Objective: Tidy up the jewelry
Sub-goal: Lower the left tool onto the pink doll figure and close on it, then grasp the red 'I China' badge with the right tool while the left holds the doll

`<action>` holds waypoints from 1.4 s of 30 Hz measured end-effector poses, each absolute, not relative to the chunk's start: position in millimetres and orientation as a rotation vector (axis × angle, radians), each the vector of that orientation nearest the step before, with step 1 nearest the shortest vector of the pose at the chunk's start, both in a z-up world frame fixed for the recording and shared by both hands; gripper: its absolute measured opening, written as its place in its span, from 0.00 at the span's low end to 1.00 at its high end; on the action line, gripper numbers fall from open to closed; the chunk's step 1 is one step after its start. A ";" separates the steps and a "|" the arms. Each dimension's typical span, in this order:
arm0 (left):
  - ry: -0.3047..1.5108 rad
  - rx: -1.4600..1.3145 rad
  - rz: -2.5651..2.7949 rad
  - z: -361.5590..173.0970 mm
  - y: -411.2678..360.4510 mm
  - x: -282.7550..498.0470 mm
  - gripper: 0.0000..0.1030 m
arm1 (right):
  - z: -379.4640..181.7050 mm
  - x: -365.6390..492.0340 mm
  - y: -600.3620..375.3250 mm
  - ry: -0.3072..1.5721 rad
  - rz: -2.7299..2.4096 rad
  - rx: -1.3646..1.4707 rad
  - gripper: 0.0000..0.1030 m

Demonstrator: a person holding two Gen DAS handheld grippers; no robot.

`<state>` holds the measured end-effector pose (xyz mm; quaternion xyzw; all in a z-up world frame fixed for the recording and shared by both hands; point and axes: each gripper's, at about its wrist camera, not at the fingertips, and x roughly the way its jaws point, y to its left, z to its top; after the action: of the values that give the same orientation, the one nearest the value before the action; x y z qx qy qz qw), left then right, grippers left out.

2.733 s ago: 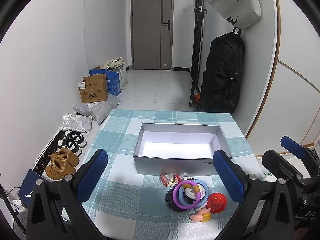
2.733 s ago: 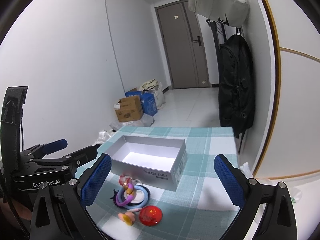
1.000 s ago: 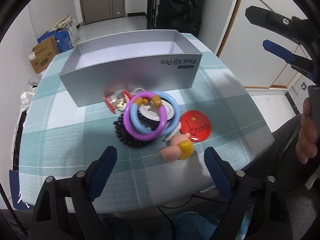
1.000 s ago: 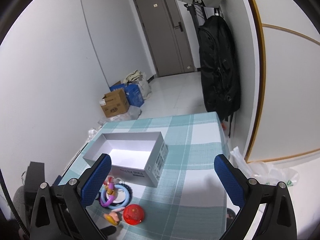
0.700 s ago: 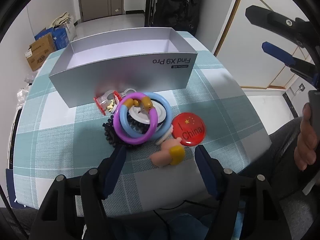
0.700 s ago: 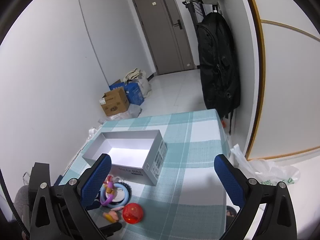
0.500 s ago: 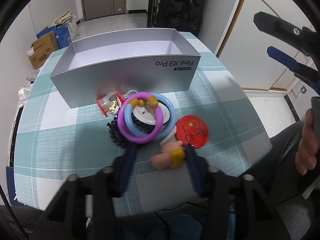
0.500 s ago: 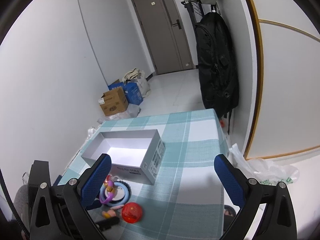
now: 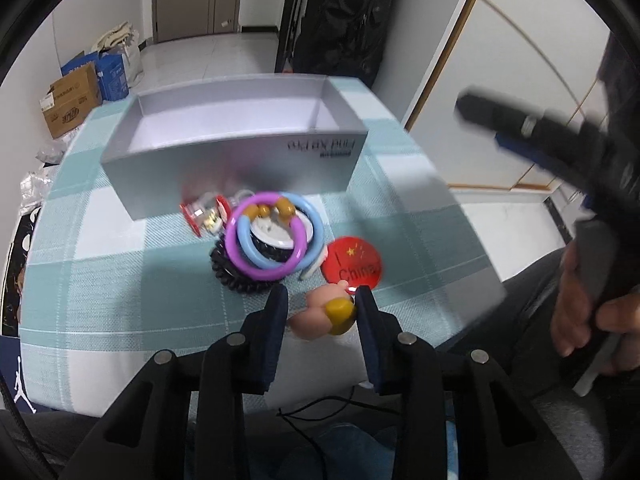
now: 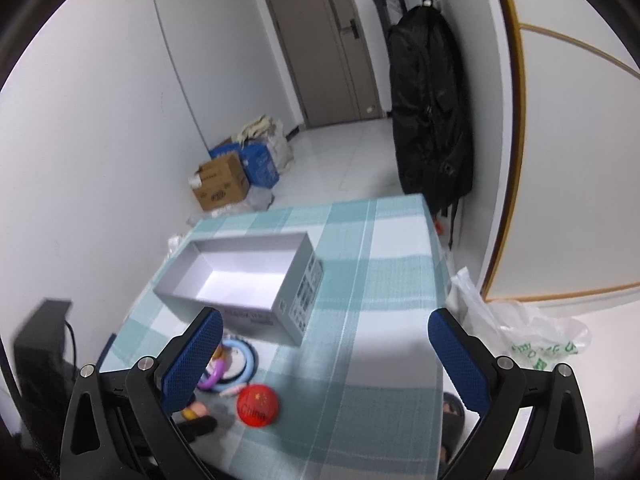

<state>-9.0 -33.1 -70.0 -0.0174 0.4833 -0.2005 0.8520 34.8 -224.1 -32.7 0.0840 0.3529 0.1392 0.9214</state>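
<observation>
A pile of trinkets lies in front of an open silver box point(image 9: 240, 152) on the checked tablecloth: purple and blue rings point(image 9: 262, 240), a black coil point(image 9: 234, 276), a small red-capped piece point(image 9: 202, 216), a red "China" badge point(image 9: 352, 264) and a pink and yellow figure point(image 9: 324, 316). My left gripper point(image 9: 322, 304) has its jaws nearly closed around the pink and yellow figure, fingers close on both sides. My right gripper point(image 10: 320, 344) is open and empty, held high above the table. The box point(image 10: 240, 276) and badge point(image 10: 258, 404) show below it.
The table's near edge point(image 9: 360, 380) runs just below the figure, with a person's lap under it. A black backpack point(image 10: 432, 112) hangs right of the table. Cardboard boxes point(image 10: 220, 184) and bags sit on the floor beyond.
My left gripper has come down to the pile and its jaws have narrowed from wide open to close around the pink and yellow figure. My right gripper has risen and stayed open.
</observation>
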 end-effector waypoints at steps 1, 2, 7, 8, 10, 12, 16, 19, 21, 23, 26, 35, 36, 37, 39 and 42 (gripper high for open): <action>1.006 -0.047 -0.421 -67.1 -30.5 -8.7 0.28 | -35.1 34.4 -222.8 0.741 0.301 0.170 1.00; 0.996 -0.063 -0.417 -63.8 -27.2 -7.7 0.28 | -38.0 34.3 -220.8 0.759 0.312 0.166 1.00; 0.945 -0.142 -0.379 -50.6 -3.3 -7.5 0.28 | -55.9 34.4 -206.2 0.859 0.376 0.142 0.97; 0.936 -0.155 -0.369 -47.9 1.3 -6.6 0.28 | -60.6 33.6 -202.1 0.881 0.390 0.138 0.95; 0.914 -0.184 -0.348 -43.4 10.6 -5.1 0.28 | -70.3 31.0 -190.7 0.928 0.425 0.108 0.88; 0.893 -0.212 -0.330 -40.1 18.3 -3.0 0.28 | -77.1 27.1 -177.4 0.954 0.448 0.048 0.84; 0.874 -0.247 -0.313 -37.5 28.1 0.6 0.28 | -88.7 17.9 -148.2 0.968 0.471 -0.113 0.77; 0.863 -0.253 -0.310 -34.6 34.5 -2.1 0.28 | -95.1 14.8 -137.5 0.974 0.464 -0.186 0.73; 0.855 -0.250 -0.311 -33.5 38.3 -4.1 0.28 | -98.8 15.4 -133.4 0.977 0.454 -0.214 0.70; 0.849 -0.252 -0.312 -31.9 41.4 -4.9 0.28 | -101.3 16.9 -130.5 0.984 0.457 -0.225 0.67; 0.845 -0.264 -0.317 -30.3 46.0 -4.4 0.28 | -105.9 20.0 -125.5 0.993 0.444 -0.256 0.64; 0.851 -0.270 -0.323 -30.2 48.3 -2.7 0.28 | -106.0 18.2 -120.4 0.992 0.461 -0.270 0.41; 0.852 -0.269 -0.322 -30.6 47.9 -2.3 0.28 | -106.1 18.3 -120.4 0.994 0.462 -0.267 0.41; 0.853 -0.269 -0.322 -31.0 47.8 -1.8 0.28 | -106.0 19.0 -121.6 0.998 0.466 -0.256 0.41; 0.857 -0.268 -0.320 -31.6 48.0 -1.9 0.28 | -104.8 19.2 -123.1 1.002 0.473 -0.239 0.40; 0.863 -0.267 -0.314 -32.9 47.3 -0.7 0.28 | -102.7 20.4 -126.4 1.006 0.481 -0.213 0.40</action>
<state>-0.7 47.3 -32.9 -0.1284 0.4151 -0.1513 0.8879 20.4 -126.4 -102.7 -0.1010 0.4766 0.2276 0.8431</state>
